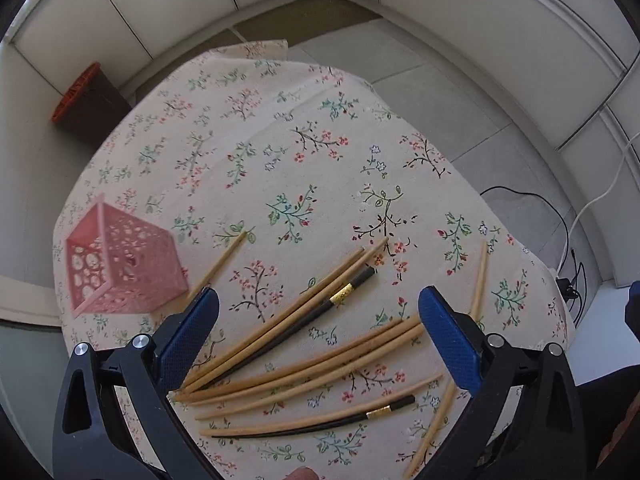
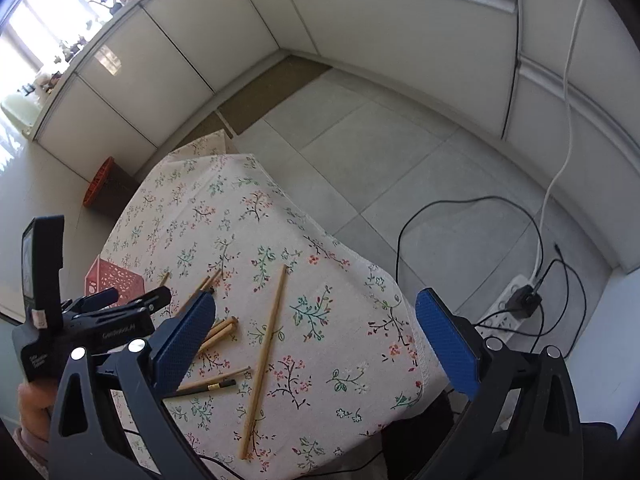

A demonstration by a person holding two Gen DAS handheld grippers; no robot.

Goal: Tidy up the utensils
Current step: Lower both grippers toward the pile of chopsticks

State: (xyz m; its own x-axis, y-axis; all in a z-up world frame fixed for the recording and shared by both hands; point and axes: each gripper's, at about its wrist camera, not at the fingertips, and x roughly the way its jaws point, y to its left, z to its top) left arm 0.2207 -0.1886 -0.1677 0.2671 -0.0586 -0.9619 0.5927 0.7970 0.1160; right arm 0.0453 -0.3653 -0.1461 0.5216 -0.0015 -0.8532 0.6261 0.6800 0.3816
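Note:
Several wooden chopsticks (image 1: pixel 304 364) lie scattered on the floral tablecloth (image 1: pixel 280 152), with two black chopsticks with gold bands (image 1: pixel 340 296) among them. A pink perforated basket (image 1: pixel 120 260) lies on its side at the table's left. My left gripper (image 1: pixel 318 316) is open and empty above the chopstick pile. My right gripper (image 2: pixel 316 320) is open and empty above the table's right part, over a lone wooden chopstick (image 2: pixel 264 360). The left gripper's body (image 2: pixel 80 320) shows at the left of the right wrist view, with the basket (image 2: pixel 114 280) behind it.
The table's right edge (image 2: pixel 416 344) drops to a grey tiled floor. A power strip (image 2: pixel 508 312) with black and white cables lies on the floor at the right. A brown bin with an orange rim (image 1: pixel 86 100) stands by the white cabinets beyond the table.

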